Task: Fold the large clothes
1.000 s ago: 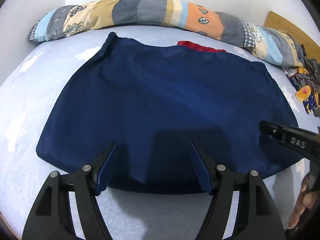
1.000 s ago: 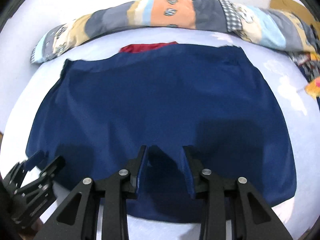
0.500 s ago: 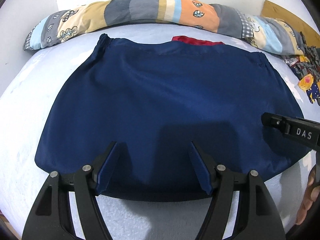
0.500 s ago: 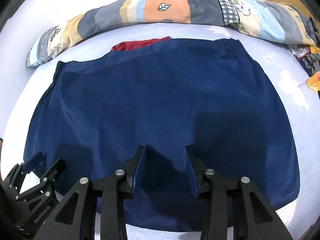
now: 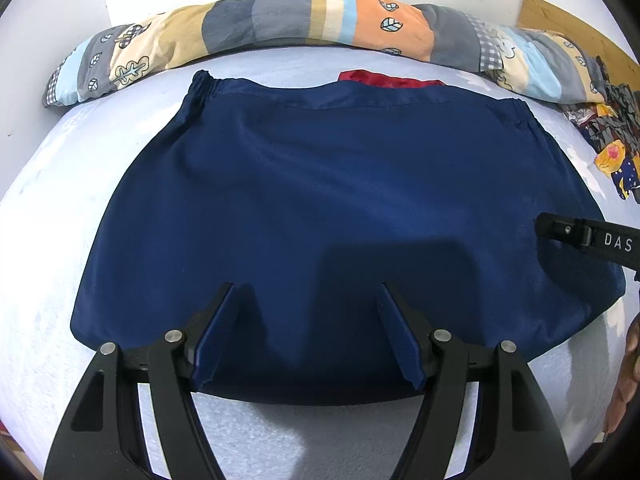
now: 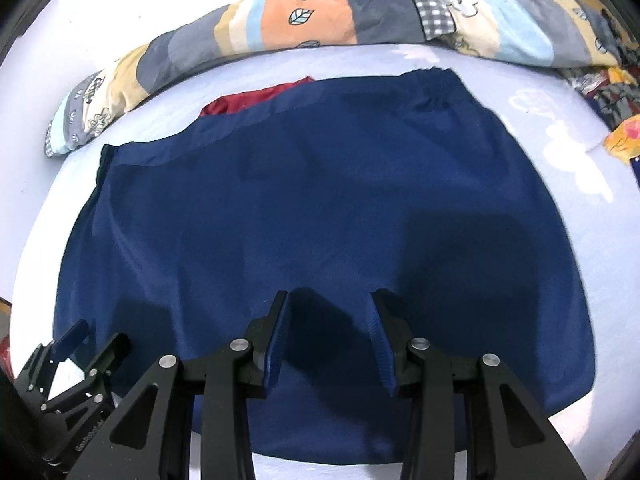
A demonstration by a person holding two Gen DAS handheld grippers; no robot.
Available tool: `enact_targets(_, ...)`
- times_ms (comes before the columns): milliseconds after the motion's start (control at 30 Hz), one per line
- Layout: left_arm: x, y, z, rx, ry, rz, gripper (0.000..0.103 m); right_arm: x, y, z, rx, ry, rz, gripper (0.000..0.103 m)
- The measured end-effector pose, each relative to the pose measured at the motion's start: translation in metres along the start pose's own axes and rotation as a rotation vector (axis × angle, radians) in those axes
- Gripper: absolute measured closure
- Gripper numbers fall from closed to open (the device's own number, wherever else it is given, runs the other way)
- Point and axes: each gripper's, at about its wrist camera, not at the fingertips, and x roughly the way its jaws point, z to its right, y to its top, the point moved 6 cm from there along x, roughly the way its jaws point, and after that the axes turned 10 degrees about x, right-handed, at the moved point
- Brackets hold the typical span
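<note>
A large navy blue garment (image 5: 340, 200) with an elastic waistband at its far edge lies flat on the pale bed sheet; it also shows in the right wrist view (image 6: 320, 208). A red cloth (image 5: 390, 79) peeks from under the waistband. My left gripper (image 5: 306, 292) is open and empty, hovering over the garment's near hem on the left half. My right gripper (image 6: 330, 298) is open and empty over the near hem on the right half. The right gripper's finger (image 5: 588, 236) shows at the left view's right edge, and the left gripper (image 6: 76, 364) shows in the right view's lower left corner.
A long patchwork pillow (image 5: 280, 28) lies along the wall behind the garment. A pile of patterned clothes (image 5: 612, 140) sits at the far right. A wooden board (image 5: 568, 28) leans at the back right. The pale sheet (image 5: 44, 248) surrounds the garment.
Both grippers have moved slightly nearer and lower over the garment's near hem, staying open. The garment has not moved.
</note>
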Motion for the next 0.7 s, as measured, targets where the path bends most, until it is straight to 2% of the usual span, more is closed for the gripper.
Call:
enact_targets(167, -0.002, 0.002, 0.002, 0.017, 0.004, 0.009, 0.032, 0.007, -0.002, 0.007, 0.028, -0.001, -0.035, 0.062)
enact_targets(300, -0.004, 0.003, 0.003, 0.035, 0.016, 0.020, 0.032, 0.001, 0.000, 0.002, 0.016, 0.014, -0.011, 0.061)
enact_targets(433, -0.006, 0.005, 0.005, 0.056, 0.031, 0.035, 0.032, -0.010, 0.001, -0.017, -0.051, 0.037, 0.040, 0.061)
enact_targets(700, -0.009, 0.006, 0.005, 0.074, 0.042, 0.054, 0.032, -0.003, -0.012, -0.041, -0.110, 0.066, 0.009, 0.061)
